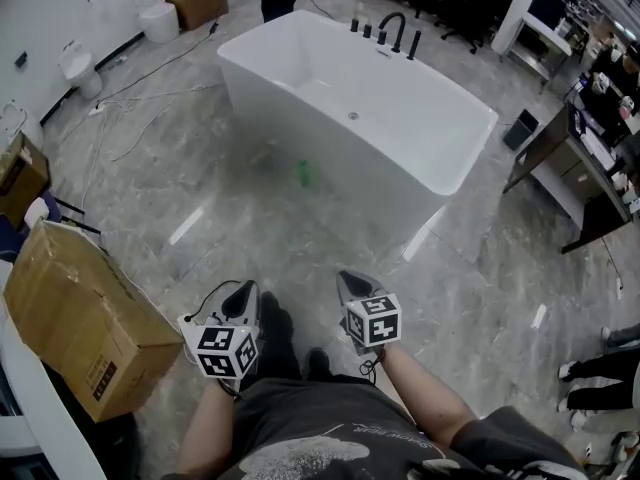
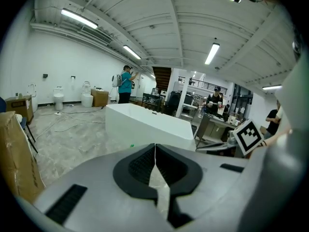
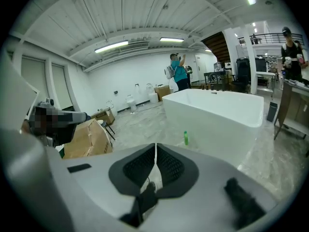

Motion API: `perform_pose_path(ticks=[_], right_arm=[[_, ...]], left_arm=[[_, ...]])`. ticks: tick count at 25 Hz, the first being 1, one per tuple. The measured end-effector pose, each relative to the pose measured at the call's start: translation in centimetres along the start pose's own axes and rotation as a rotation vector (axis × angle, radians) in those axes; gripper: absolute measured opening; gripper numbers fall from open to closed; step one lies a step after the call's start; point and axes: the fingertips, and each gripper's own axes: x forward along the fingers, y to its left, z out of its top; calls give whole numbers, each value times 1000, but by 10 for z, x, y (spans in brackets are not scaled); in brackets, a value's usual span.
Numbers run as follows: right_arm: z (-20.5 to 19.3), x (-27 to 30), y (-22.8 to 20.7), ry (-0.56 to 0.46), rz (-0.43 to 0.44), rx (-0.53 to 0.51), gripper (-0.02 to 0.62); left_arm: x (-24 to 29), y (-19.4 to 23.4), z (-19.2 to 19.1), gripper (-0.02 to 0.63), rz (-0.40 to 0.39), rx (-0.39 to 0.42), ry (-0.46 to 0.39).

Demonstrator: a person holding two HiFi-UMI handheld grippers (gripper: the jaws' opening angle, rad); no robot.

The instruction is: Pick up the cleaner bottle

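Across marble floor, by tub: cleaner bottle, likely light, slick, grab mid-body; left gripper and right gripper clenched, empty.

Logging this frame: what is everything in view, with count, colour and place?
bathtub: one, white, mid-floor ahead
tap: one, black, on the bathtub's far rim
cleaner bottle: one, green, upright on the floor beside the bathtub's near side
cardboard box: one large, brown, near left
toilet: one, white, by the left wall
cables: several, pale, on the floor left of the bathtub
person: one, teal top, beyond the bathtub
left hand-held gripper: one, grey, low in view, shut, empty
right hand-held gripper: one, grey, low in view, shut, empty
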Motion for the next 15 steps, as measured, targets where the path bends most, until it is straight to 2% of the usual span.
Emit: perform_pose_path(ticks=[5,8,15], right_arm=[[7,17,-8,10,-19,10,26],[20,35,-17,8,-42,17,25],[48,93,-37,37,-108,49,25]], left_arm=[[25,17,12,15,-9,-13,-8],[48,30,23,15,-27,7,-16],[116,82,42,15,-82,-5,25]])
